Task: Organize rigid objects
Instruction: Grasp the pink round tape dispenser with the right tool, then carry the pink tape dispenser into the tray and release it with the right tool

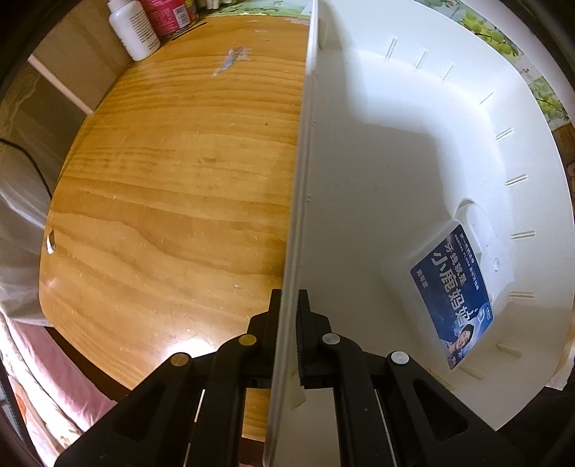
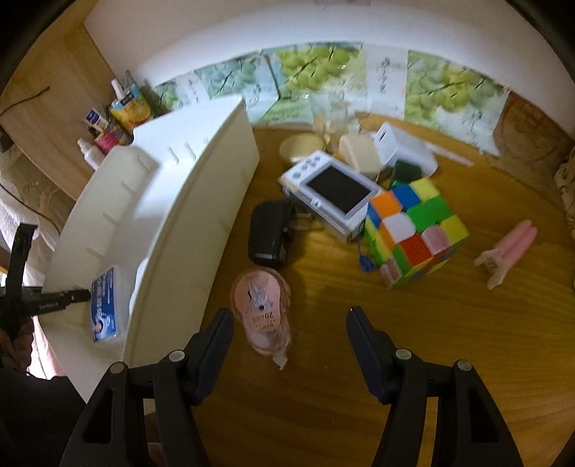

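Note:
My left gripper (image 1: 290, 298) is shut on the left wall of a white plastic bin (image 1: 413, 151), one finger inside and one outside. A blue-labelled dental floss box (image 1: 452, 291) lies in the bin; it also shows in the right wrist view (image 2: 104, 305), inside the bin (image 2: 172, 186). My right gripper (image 2: 289, 316) is open and empty, just above the wooden table. A small pink shoe (image 2: 264, 309) lies between its fingertips, nearer the left one. Beyond lie a black charger (image 2: 269, 233), a white handheld console (image 2: 332, 192) and a colourful puzzle cube (image 2: 413, 233).
A pink clip-like object (image 2: 506, 251) lies at the right. A white adapter (image 2: 402, 151), a beige block (image 2: 359, 154) and a round lid (image 2: 300, 149) sit at the back. Bottles (image 1: 133, 28) and packets (image 2: 129, 107) stand behind the bin. The wooden table (image 1: 179, 179) has its edge at the left.

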### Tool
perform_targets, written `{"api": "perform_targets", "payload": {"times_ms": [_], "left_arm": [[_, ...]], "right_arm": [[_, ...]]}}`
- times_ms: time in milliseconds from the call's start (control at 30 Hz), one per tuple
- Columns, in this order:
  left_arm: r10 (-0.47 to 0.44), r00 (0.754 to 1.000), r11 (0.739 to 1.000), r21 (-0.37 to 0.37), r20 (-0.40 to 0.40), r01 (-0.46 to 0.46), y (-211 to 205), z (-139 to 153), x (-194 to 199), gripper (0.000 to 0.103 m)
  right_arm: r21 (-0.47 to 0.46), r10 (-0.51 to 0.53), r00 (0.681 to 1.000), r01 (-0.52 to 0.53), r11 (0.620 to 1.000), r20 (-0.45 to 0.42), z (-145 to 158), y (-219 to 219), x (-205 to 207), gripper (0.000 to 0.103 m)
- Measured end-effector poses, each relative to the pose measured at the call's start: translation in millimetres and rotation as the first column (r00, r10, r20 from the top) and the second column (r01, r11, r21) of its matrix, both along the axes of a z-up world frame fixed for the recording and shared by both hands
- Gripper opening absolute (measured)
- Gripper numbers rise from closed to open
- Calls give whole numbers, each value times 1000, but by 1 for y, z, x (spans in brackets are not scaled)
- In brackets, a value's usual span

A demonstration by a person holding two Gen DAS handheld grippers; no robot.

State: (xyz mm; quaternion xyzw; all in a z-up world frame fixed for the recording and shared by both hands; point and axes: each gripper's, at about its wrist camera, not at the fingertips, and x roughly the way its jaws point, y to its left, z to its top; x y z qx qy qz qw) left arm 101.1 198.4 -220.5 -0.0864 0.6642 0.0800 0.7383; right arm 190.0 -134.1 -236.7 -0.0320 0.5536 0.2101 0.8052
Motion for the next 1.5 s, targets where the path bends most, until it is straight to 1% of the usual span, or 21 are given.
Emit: {"api": "perform_targets", "payload": {"times_ms": [167,300,500,733,800,867,933,1167,1267,1367,1500], "left_arm": [[31,999,1000,5,-9,-31,0,0,-7,6],[43,999,999,16,-14,-43,-3,-2,-9,7],[46,999,998,30,-14,-46,-6,2,-7,8],[42,999,998,37,-3,-41,-7,11,-3,7],[37,999,999,37,-7,-37,-8,12,-2,8],[31,999,999,38,-9,-31,-9,11,-3,8],[26,1000,999,36,-13,-25,-8,12,-2,8],[8,1000,1000,30,-25,-7,-10,8,-1,8],[-4,1000,1000,29,-30,5,-10,8,0,8],[-14,999,1000,26,-36,15,-11,6,1,8],[-37,998,999,23,-51,38,-12,5,2,8]], "right_arm": [[-15,66,997,-66,998,-30,-16,7,3,66],[-32,112,993,-113,993,-24,-24,16,5,66],[-73,178,984,-177,982,16,-32,31,6,66],[-118,229,972,-222,968,50,-37,47,5,65],[-130,233,971,-224,966,61,-38,49,5,65],[-139,237,969,-226,964,71,-39,51,5,57],[-137,238,968,-227,964,74,-39,50,4,51],[-124,207,976,-198,972,66,-39,45,8,51],[-110,173,983,-166,980,56,-38,39,11,51],[-121,135,990,-129,984,49,-38,33,12,51],[-111,86,995,-81,990,45,-35,25,14,51]]}}
